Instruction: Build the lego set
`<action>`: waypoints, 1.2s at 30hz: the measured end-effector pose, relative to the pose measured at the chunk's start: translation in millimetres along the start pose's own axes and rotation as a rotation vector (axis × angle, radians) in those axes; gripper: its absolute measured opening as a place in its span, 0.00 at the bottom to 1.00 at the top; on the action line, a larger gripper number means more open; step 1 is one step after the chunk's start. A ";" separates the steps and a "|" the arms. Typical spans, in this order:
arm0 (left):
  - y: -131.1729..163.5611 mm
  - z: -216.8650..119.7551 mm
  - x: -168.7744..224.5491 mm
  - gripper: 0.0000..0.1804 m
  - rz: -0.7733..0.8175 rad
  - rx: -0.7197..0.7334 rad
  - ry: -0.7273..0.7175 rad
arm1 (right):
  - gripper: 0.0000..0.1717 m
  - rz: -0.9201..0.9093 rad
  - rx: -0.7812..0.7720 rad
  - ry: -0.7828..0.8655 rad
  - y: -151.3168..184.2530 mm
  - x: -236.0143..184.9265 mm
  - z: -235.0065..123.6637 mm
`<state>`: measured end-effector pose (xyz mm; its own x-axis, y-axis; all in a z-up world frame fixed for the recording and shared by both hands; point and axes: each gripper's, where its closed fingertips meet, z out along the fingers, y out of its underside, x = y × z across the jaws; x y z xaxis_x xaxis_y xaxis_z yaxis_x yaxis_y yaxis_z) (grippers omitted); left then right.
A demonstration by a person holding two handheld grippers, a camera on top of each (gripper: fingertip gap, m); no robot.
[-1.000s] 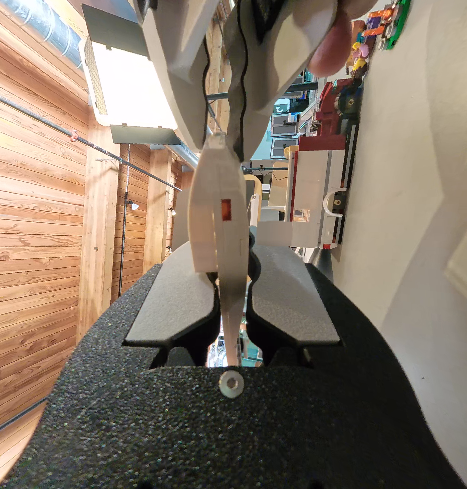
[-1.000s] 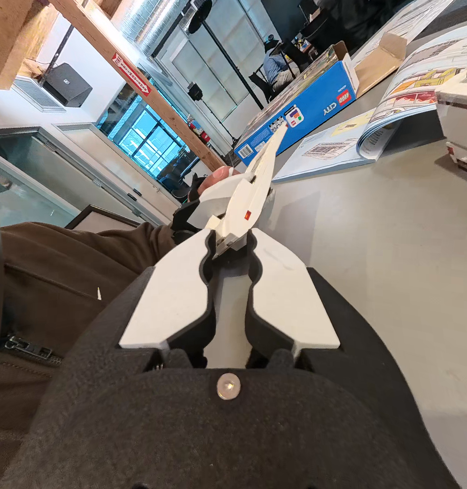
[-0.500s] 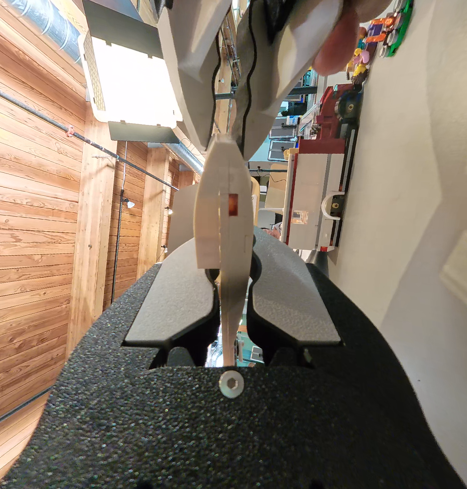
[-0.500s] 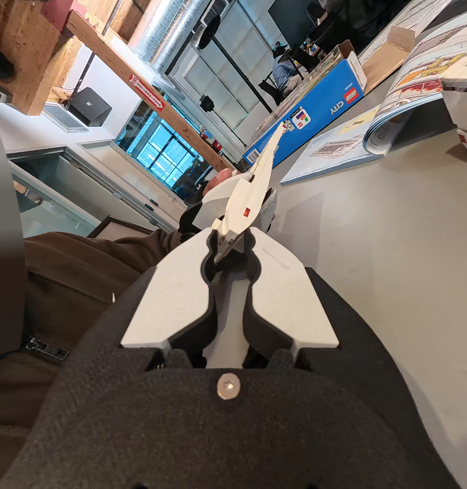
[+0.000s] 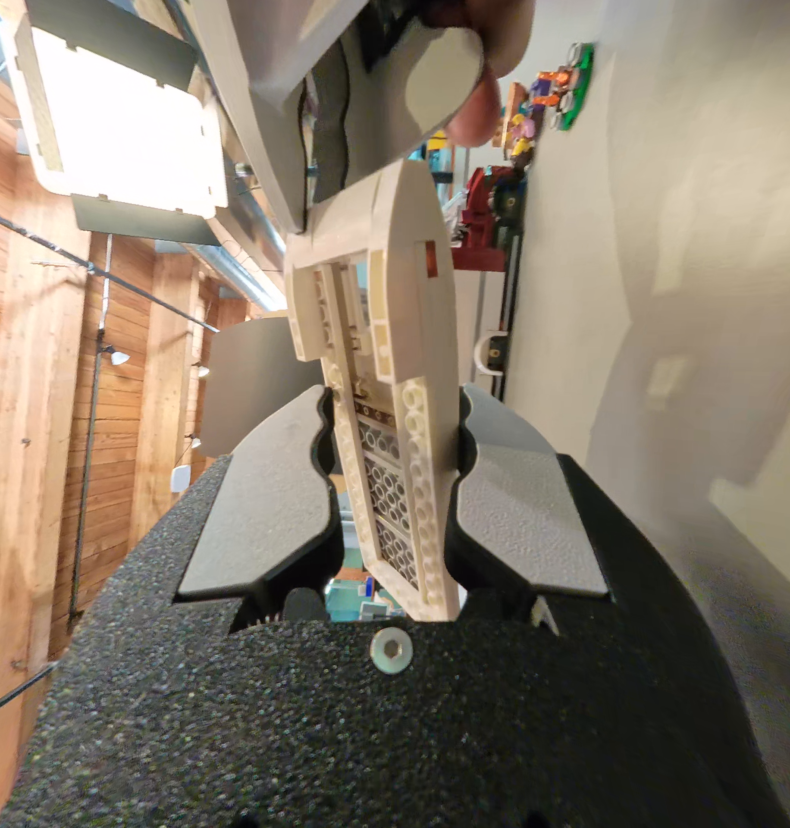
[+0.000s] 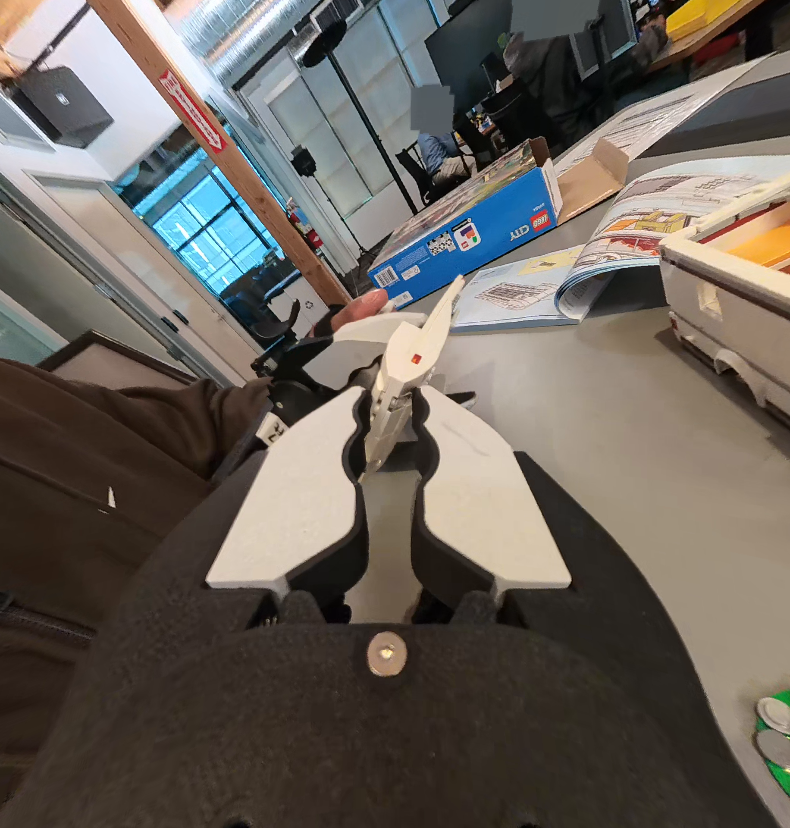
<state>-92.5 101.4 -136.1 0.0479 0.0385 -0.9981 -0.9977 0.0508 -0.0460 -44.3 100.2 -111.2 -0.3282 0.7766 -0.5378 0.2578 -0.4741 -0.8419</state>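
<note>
A white brick-built wing piece (image 5: 406, 313) with a small red tile hangs in the air between both grippers. My right gripper (image 6: 391, 398) is shut on its thick end, and the piece (image 6: 413, 354) points away over the grey table (image 6: 586, 470). In the left wrist view that gripper (image 5: 321, 179) comes in from the top. My left gripper (image 5: 395, 398) stands wide open. The piece's studded flat side faces the camera and lies between the pads, with a thin gap at the right pad (image 5: 467, 416). The left gripper (image 6: 375, 327) shows behind the piece in the right wrist view.
A white and red brick truck (image 6: 742, 322) stands on the table at the right, also visible in the left wrist view (image 5: 487, 251). An open instruction booklet (image 6: 608, 251) and a blue box (image 6: 465, 233) lie beyond. A green plate with figures (image 6: 783, 739) sits near the front. A brown sleeve (image 6: 70, 448) is at the left. About 6 centimetres separates my left fingertips from my right.
My left gripper's jaws have spread wide and let go of the wing piece. The piece, edge-on before in the left view, now shows its flat side. My right gripper keeps its hold.
</note>
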 end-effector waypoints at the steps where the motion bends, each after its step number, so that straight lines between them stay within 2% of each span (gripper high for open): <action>1: -0.2 -1.1 3.9 0.31 -0.007 0.009 0.029 | 0.10 -0.022 -0.009 0.009 1.3 1.1 -0.3; 5: 1.5 -9.4 20.1 0.36 -0.043 0.018 0.161 | 0.10 -0.135 -0.059 0.047 6.9 4.4 -1.5; 10: -0.3 -29.5 33.9 0.37 -0.206 0.019 0.415 | 0.09 -0.234 -0.118 0.064 15.4 4.5 -0.6; 13: 3.1 -36.4 18.3 0.37 -0.283 0.016 0.488 | 0.09 -0.280 -0.135 0.065 16.7 2.5 -0.2; 15: 3.1 -31.3 -2.2 0.37 -0.368 0.033 0.496 | 0.09 -0.312 -0.148 0.064 18.3 0.9 0.4; 18: 3.3 -17.9 -14.0 0.37 -0.451 0.041 0.608 | 0.09 -0.386 -0.169 0.056 21.4 -3.6 1.7; 20: -1.4 -10.6 -11.7 0.37 -0.488 0.068 0.719 | 0.09 -0.445 -0.180 0.055 23.3 -6.0 2.0; 22: -9.9 -14.5 3.1 0.36 -0.535 0.089 0.921 | 0.09 -0.498 -0.187 0.052 24.8 -7.7 1.6; 25: -15.9 -16.8 22.9 0.29 -0.517 0.111 1.092 | 0.09 -0.561 -0.196 0.049 26.6 -8.6 0.8; 28: -25.3 -15.7 29.0 0.17 -0.527 0.142 1.141 | 0.09 -0.604 -0.206 0.056 27.9 -6.4 -0.6; 30: -26.3 -11.3 28.7 0.11 -0.514 0.136 1.109 | 0.09 -0.625 -0.213 0.052 29.7 -5.3 -2.0; 36: -25.1 -5.0 31.5 0.10 -0.511 0.100 1.009 | 0.09 -0.687 -0.223 0.097 31.6 3.1 -5.4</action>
<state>-66.2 96.4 -166.6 0.3416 -0.8291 -0.4426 -0.8623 -0.0891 -0.4985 -32.3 89.8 -139.2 -0.4030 0.9067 0.1242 0.2050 0.2217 -0.9533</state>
